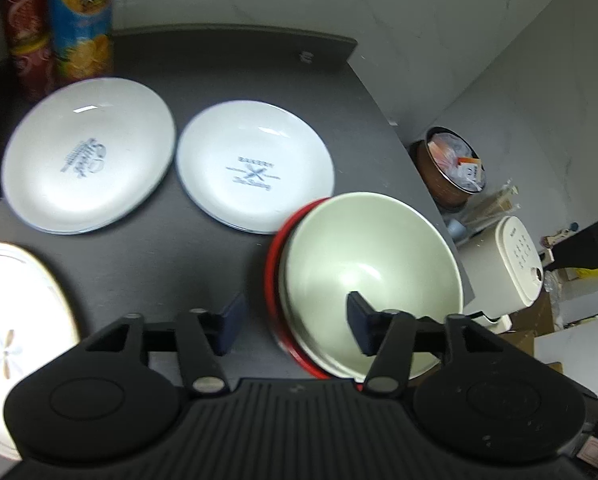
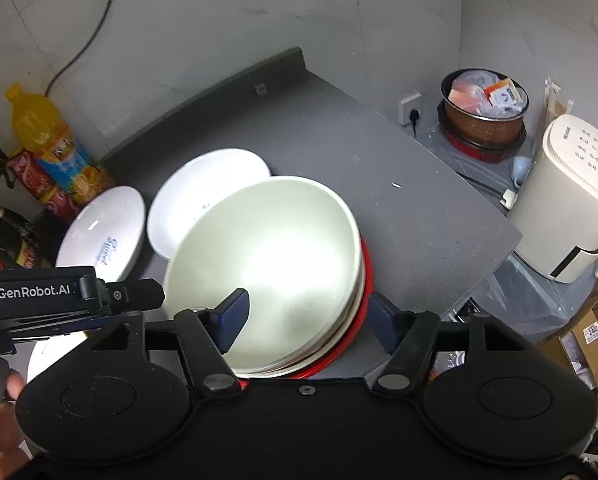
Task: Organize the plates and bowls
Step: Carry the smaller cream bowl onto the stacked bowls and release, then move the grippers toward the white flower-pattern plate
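Found the left hand-held gripper (image 1: pixel 295 326) spread wide, straddling the near rim of a bowl stack: right pad inside the pale green bowl (image 1: pixel 371 264), left pad outside, over the dark surface (image 1: pixel 227 72). Could not tell whether either pad touched the rim. Found the right hand-held gripper (image 2: pixel 307 324) likewise wide across the same stack, one pad inside the green bowl, the other past the red bowl (image 2: pixel 365 280) beneath it. Located the stack near the surface's right edge. Saw the left printed plate (image 1: pixel 89 156) and the right printed plate (image 1: pixel 255 168) side by side just behind the stack, the right one partly hidden by the bowl in the right wrist view. Saw a flower-patterned plate (image 1: pixel 15 320) nearer, at the left. Noted an orange juice bottle (image 1: pixel 81 20) and a red bottle (image 1: pixel 25 28) at the far left corner. Noted, off the surface to the right, a brown pot (image 1: pixel 453 168) stuffed with bags and a white appliance (image 1: pixel 517 264).
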The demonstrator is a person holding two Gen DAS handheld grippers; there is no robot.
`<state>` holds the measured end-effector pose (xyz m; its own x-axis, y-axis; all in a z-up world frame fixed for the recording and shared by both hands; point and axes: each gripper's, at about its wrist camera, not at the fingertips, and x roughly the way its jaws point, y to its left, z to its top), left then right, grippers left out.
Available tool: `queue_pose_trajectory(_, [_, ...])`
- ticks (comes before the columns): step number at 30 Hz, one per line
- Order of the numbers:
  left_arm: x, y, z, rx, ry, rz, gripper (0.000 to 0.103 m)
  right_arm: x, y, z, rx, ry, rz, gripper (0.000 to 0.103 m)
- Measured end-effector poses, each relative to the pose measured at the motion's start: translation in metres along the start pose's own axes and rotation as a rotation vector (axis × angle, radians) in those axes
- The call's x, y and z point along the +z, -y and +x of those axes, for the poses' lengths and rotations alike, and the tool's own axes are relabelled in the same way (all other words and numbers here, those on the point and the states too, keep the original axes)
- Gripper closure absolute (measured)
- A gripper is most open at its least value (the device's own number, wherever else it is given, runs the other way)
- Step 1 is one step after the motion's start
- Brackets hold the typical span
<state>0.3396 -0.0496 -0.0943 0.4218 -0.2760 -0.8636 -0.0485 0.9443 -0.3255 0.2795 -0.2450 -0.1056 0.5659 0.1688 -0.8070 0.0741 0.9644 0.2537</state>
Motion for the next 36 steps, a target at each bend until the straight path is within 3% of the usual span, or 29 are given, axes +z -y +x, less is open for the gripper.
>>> queue_pose_trajectory(2, [-0.001, -0.006, -0.009, 0.019, 0.018, -0.008, 0.035, -0.002, -0.003, -0.005, 0.017, 0.007, 0.001, 0.036])
queue_pose_trajectory(5, [-0.004, -0.016, -0.024, 0.034, 0.061, -0.009, 0.025, -0.004, -0.01, -0.011, 0.033, 0.023, -0.012, 0.025])
queue_pose_trajectory(13, [-0.02, -0.049, -0.043, 0.085, 0.089, -0.033, 0.021, -0.013, -0.042, -0.016, 0.064, 0.035, -0.076, 0.011])
queue_pose_trajectory(19, [-0.035, -0.075, -0.061, 0.119, 0.112, -0.065, 0.016, -0.021, -0.065, -0.017, 0.095, 0.034, -0.143, 0.006])
queue_pose_trajectory(36, [-0.079, -0.142, -0.097, 0.175, 0.149, -0.205, 0.015, -0.041, -0.118, -0.007, 0.191, -0.027, -0.285, 0.006])
